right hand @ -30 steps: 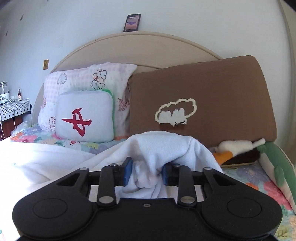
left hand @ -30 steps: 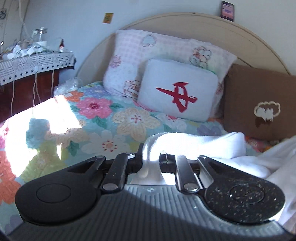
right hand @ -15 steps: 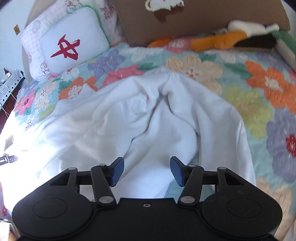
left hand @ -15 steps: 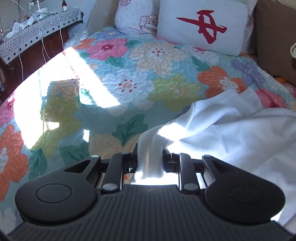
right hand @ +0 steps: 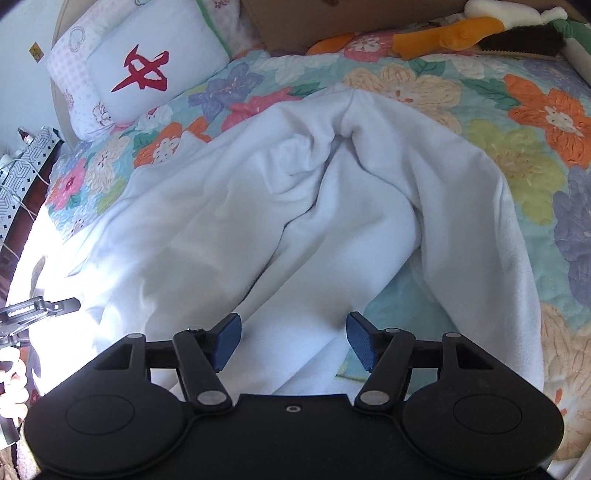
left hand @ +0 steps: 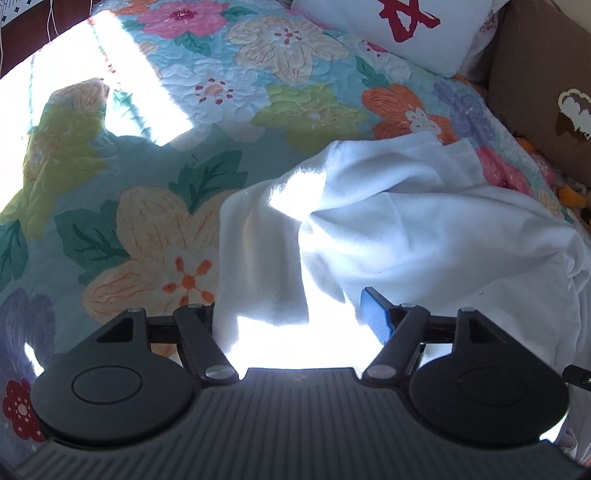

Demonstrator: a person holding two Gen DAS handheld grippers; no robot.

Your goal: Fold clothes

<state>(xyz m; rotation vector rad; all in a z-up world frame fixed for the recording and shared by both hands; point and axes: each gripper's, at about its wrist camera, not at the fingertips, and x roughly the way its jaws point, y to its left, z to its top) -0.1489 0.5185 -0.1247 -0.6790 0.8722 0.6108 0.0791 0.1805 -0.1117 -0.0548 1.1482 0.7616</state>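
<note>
A white fleece garment lies crumpled on the floral quilt, its near edge lit by bright sun. My left gripper points down over that edge and its jaws are opening. Cloth lies between them, covering the left fingertip, but the blue right pad stands free of it. In the right wrist view the same garment spreads out with a deep fold down its middle. My right gripper hovers over its near hem, jaws opening, both blue pads clear of the cloth.
A white pillow with a red character and a pink patterned pillow lean at the head of the bed. A brown cushion stands at the right. Orange and white plush toys lie along the far edge. A dark side table is on the left.
Both grippers tipped down from facing the headboard to facing the bed. Each let go of the white cloth it gripped, the jaws spread, and the cloth settled on the quilt.
</note>
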